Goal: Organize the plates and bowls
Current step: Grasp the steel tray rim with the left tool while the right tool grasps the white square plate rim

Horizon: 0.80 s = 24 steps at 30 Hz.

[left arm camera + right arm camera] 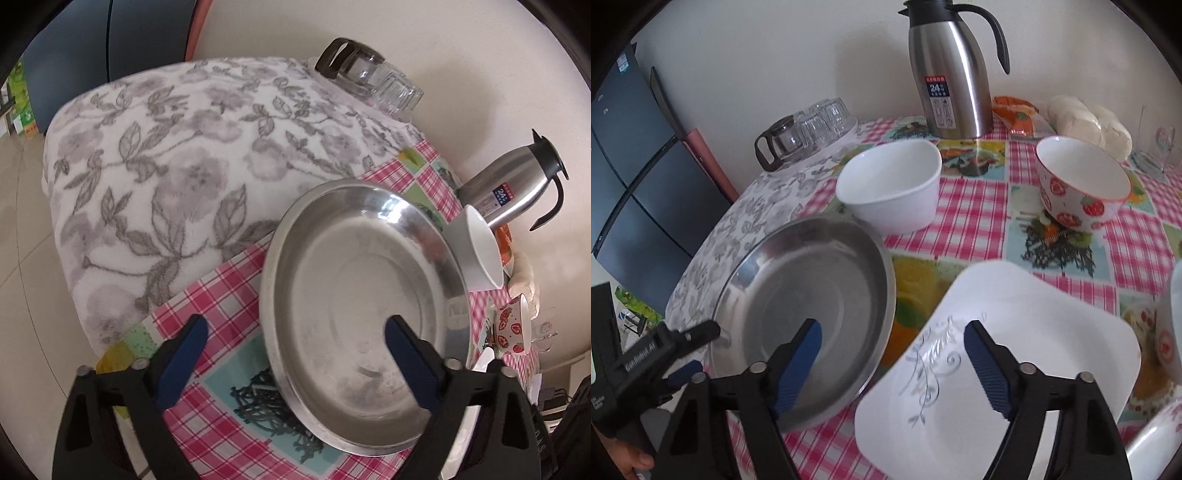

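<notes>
A round steel plate point(362, 314) point(812, 295) lies on the checked tablecloth near the table's edge. My left gripper point(295, 354) point(698, 350) stands open astride its near rim, one finger over the plate's inside and the other over the cloth; neither pad presses on it. A white square plate point(1015, 350) with a grey flower print lies right of the steel plate. My right gripper point(892, 362) is open above the gap between the two plates. Behind them stand a white bowl point(890, 184) point(480, 254) and a strawberry-print bowl point(1082, 188) point(511, 328).
A steel thermos jug point(953, 81) point(517, 188) stands at the wall. Upturned glasses and a glass pot point(812, 125) point(369, 77) sit on a floral cloth point(166, 166). A bag of buns point(1089, 125) lies at the back right. More dishes point(1171, 325) show at the right edge.
</notes>
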Each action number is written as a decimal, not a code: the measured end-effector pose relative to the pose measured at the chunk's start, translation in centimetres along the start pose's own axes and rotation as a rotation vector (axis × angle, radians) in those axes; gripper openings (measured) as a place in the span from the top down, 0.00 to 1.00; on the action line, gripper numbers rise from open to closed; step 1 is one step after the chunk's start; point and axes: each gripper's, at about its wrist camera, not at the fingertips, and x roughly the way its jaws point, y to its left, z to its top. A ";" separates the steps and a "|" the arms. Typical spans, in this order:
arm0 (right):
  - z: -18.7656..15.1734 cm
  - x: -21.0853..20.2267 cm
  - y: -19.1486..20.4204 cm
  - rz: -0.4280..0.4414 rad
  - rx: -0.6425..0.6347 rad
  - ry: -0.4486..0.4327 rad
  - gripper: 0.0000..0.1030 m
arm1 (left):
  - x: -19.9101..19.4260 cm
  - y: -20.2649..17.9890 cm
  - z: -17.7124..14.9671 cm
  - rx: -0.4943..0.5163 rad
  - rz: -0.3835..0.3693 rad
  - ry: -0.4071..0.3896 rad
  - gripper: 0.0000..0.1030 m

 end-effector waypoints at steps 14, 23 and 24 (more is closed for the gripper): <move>1.0 3.6 0.4 0.027 0.016 0.068 0.66 | 1.3 0.8 0.4 -0.013 -0.058 0.032 0.37; 0.7 5.0 0.1 0.010 0.019 0.099 0.75 | 1.4 1.2 0.3 -0.033 -0.067 0.032 0.59; 0.6 5.1 0.0 0.009 0.021 0.105 0.79 | 1.5 1.2 0.3 -0.032 -0.069 0.034 0.61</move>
